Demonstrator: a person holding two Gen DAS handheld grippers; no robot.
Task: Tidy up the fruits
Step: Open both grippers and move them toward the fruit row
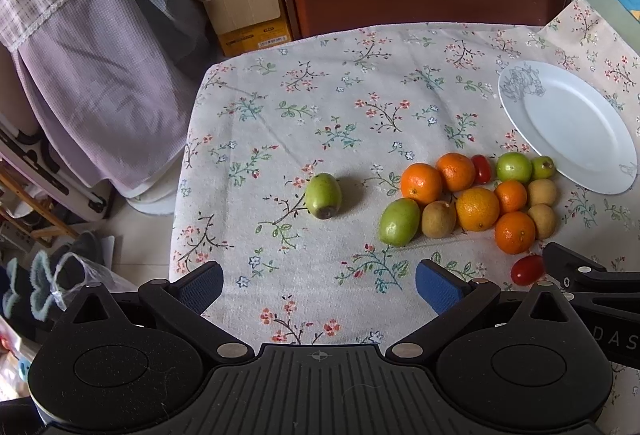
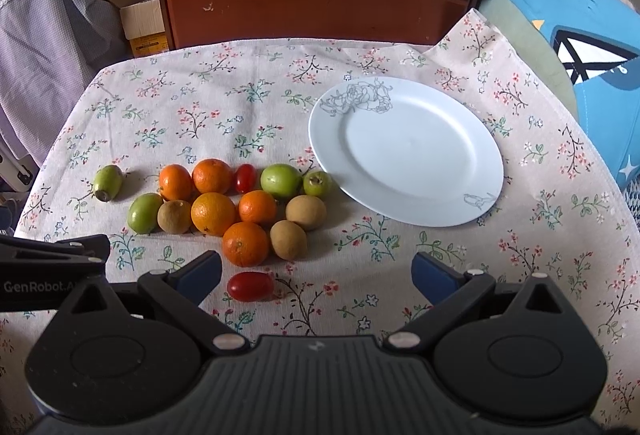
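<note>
While both my grippers hover low over the surface [image 2: 168,107] with its flowered cloth, nothing is in either one: the left gripper [image 1: 319,285] has its blue-padded fingers [image 1: 202,285] spread wide over bare cloth, and the right gripper [image 2: 316,277] is spread just as wide, empty too. Seen from my right wrist, the white plate [image 2: 406,151] lies at about one o'clock, bare, with a grey flower drawing on its rim. The fruit cluster sits at eleven o'clock just beside the plate's left edge: five oranges [image 2: 213,213] packed together, green fruits [image 2: 281,181] at both ends, brown kiwi-like fruits [image 2: 306,212] among them. One green fruit [image 2: 107,182] lies alone at ten o'clock, apart from the rest. A small red tomato [image 2: 250,286] rests near my right gripper's left finger, and another [image 2: 245,178] is wedged in the cluster's back row.
</note>
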